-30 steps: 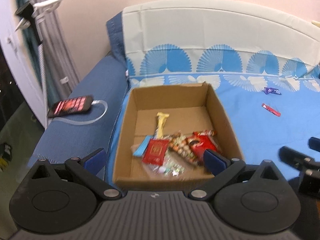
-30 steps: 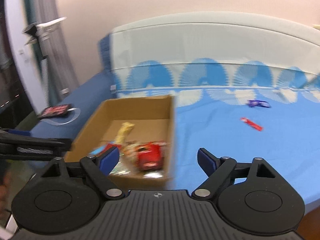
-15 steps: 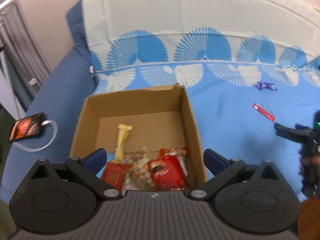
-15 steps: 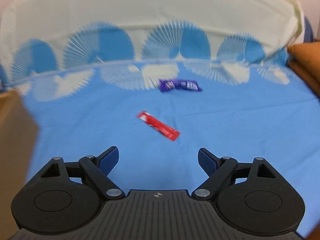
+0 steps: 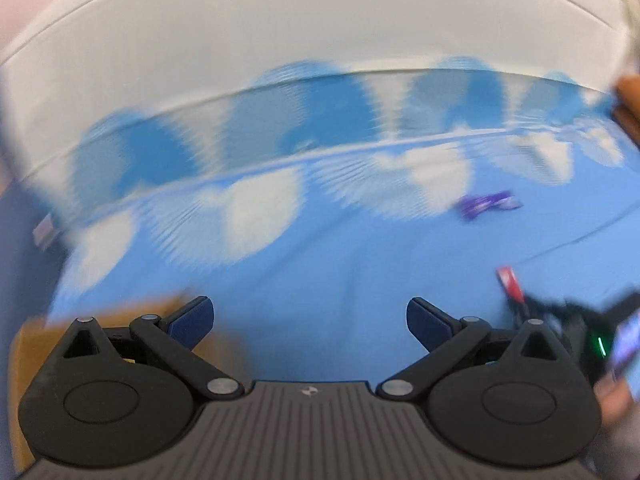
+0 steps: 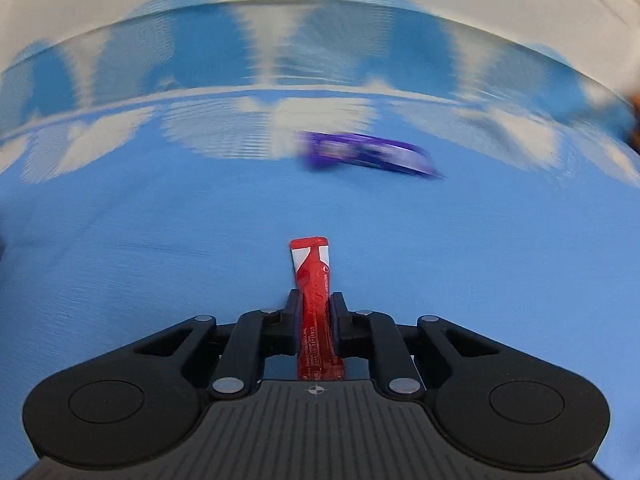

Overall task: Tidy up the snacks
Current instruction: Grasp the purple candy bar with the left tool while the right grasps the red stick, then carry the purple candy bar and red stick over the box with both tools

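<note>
Right wrist view: right gripper (image 6: 315, 312) clamped on red snack stick (image 6: 314, 280); purple wrapper (image 6: 368, 156) beyond fingertips. Left gripper (image 5: 308, 316) wide open, empty, above blue sheet (image 5: 340, 264).

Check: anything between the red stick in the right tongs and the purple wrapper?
Nothing: bare blue sheet between red stick and purple wrapper, seen in the right wrist view.

We're in a home bedroom here, and the bed (image 6: 160, 240) fills both views. A bright blue bedsheet (image 5: 320, 272) spreads across it, printed with white and darker blue fan shapes, blurred in both pictures. Behind rises a pale cream padded headboard (image 5: 304, 32). At far left, a pinkish wall (image 5: 16, 8) just shows. Soft furnishings throughout: domestic, clearly lived-in.
</note>
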